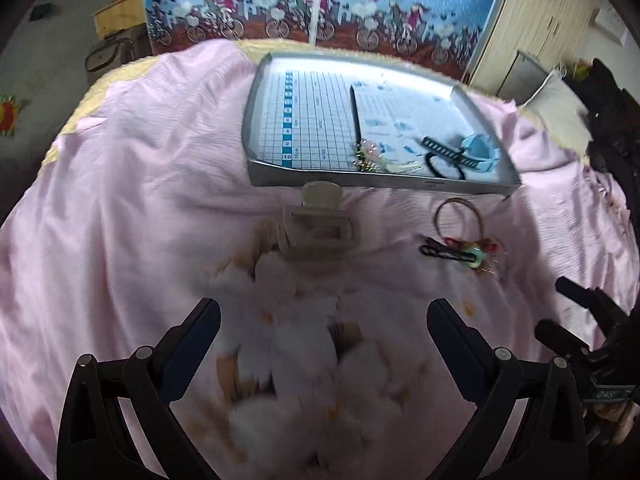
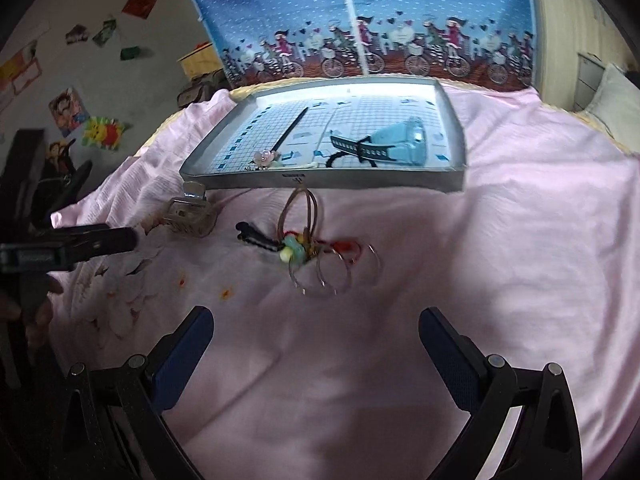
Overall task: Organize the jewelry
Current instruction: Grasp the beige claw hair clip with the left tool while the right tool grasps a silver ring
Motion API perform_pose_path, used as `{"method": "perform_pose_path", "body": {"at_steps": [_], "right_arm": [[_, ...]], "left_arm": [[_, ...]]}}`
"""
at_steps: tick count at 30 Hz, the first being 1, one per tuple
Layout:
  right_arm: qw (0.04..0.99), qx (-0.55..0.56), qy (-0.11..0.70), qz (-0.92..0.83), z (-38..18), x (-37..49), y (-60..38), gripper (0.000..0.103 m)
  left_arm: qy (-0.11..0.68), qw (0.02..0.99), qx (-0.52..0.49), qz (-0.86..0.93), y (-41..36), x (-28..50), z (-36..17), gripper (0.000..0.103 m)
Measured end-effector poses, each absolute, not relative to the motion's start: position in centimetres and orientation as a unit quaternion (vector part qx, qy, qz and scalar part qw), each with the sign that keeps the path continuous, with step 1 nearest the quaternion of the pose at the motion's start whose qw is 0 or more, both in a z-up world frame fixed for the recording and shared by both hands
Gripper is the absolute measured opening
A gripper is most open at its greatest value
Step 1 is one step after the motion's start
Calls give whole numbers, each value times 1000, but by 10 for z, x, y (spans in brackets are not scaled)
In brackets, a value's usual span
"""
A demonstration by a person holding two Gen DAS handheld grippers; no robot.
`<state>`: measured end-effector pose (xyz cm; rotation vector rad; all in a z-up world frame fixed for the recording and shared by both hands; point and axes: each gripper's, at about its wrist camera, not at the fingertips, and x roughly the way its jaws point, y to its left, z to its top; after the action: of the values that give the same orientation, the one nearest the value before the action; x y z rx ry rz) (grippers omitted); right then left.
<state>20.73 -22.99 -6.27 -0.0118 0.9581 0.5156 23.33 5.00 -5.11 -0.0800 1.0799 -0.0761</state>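
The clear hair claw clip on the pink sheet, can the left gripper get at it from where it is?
Probably yes. The left gripper is open and the clear claw clip lies straight ahead of it on the pink sheet, just short of the silver tray, with nothing between them.

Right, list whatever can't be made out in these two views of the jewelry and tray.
- Small pile on the pink cover: motion blur in both views merges beads, rings and black clip.
- Tray grid print: too small to read.
- Flower piece in the tray: too small and blurred to identify.
- Right claw, left wrist view: cut by the frame edge.
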Motion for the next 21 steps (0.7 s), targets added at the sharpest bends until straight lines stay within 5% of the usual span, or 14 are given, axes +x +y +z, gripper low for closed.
{"method": "perform_pose_path", "body": {"at_steps": [10,17,21], "right_arm": [[836,-29,488,251,-95,258,-220,89],[829,-19,496,258,-99,262,-223,61],[826,-11,499,264,-100,260,-221,55]], "left_arm": [[526,848,-27,-47,56,278,-82,101],[512,857,16,-53,43,296,-90,101],[514,856,22,-51,43,302,-96,100]]}}
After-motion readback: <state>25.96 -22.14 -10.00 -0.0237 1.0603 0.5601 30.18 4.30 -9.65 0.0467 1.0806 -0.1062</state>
